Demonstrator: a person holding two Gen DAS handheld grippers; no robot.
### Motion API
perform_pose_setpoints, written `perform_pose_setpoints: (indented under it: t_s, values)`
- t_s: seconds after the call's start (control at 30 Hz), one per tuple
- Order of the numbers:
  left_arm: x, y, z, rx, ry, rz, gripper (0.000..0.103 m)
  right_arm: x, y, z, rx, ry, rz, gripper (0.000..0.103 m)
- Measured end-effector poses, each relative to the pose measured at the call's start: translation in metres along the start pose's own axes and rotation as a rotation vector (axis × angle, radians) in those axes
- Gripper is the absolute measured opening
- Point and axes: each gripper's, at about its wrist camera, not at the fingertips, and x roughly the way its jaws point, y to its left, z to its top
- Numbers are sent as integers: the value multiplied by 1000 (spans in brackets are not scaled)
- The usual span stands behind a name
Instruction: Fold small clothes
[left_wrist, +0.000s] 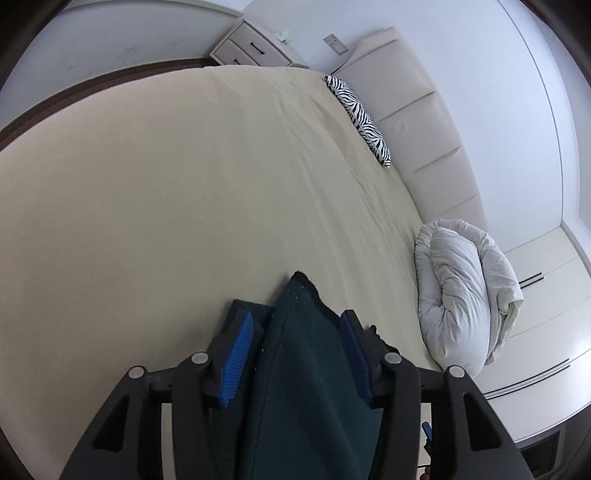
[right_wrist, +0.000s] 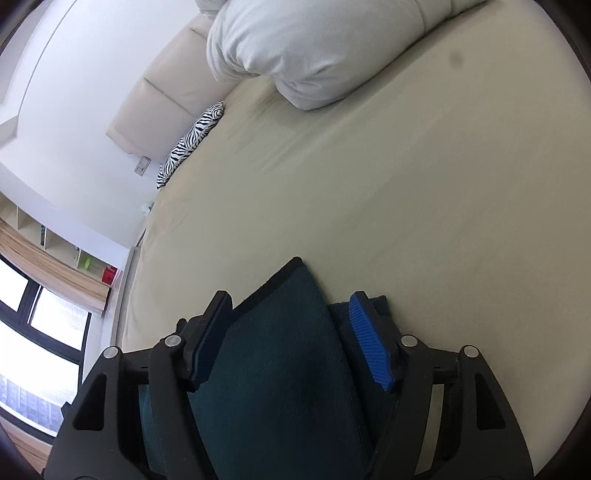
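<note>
No writing is legible. Fuzzy dark-green knit cloth (left_wrist: 306, 369) fills each ribbed, blue-padded hand-held gripper, left (left_wrist: 295, 354) and right (right_wrist: 291, 343), fingers spread, apparently unclamped, over beige bed sheet (left_wrist: 147, 192).

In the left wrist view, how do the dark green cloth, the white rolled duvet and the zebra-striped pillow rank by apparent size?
1. Dark green cloth, largest, though it is nearest the camera, between the left gripper's fingers.
2. White rolled duvet.
3. Zebra-striped pillow, smallest, but farthest away.

Dark teal garment (left_wrist: 303, 369), blue pads (right_wrist: 369, 343), beige sheet (left_wrist: 166, 184), zebra-striped pillow (left_wrist: 360, 118), white duvet (left_wrist: 461, 291)
</note>
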Motion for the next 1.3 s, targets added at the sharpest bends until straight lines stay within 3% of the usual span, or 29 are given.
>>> perform_pose_setpoints:
  t_s: [0.13,0.33,0.53,0.63,0.83,1.07,1.2,1.3]
  values:
    - [-25,-6,-31,99,1,34,52,-25,8,-20,-85,34,-3,65]
    - [-41,-5,-85,218,23,109,51,-66,13,-76,-278,72,-77,64]
    - [-46,-20,-113,379,-11,196,51,-103,-2,-115,-305,74,-98,63]
    - [-39,-22,-120,432,-2,241,43,-119,-8,-124,-309,68,-109,63]
    - [-41,-14,-122,441,-11,281,22,-123,-16,-127,-332,70,-136,63]
    - [-53,-28,-140,525,-46,323,22,-125,-24,-129,-342,61,-173,61]
    - [-52,-30,-151,555,-44,330,22,-124,-23,-136,-385,74,-184,49]
    - [-51,-25,-151,544,-36,327,13,-122,-22,-140,-408,86,-195,40]
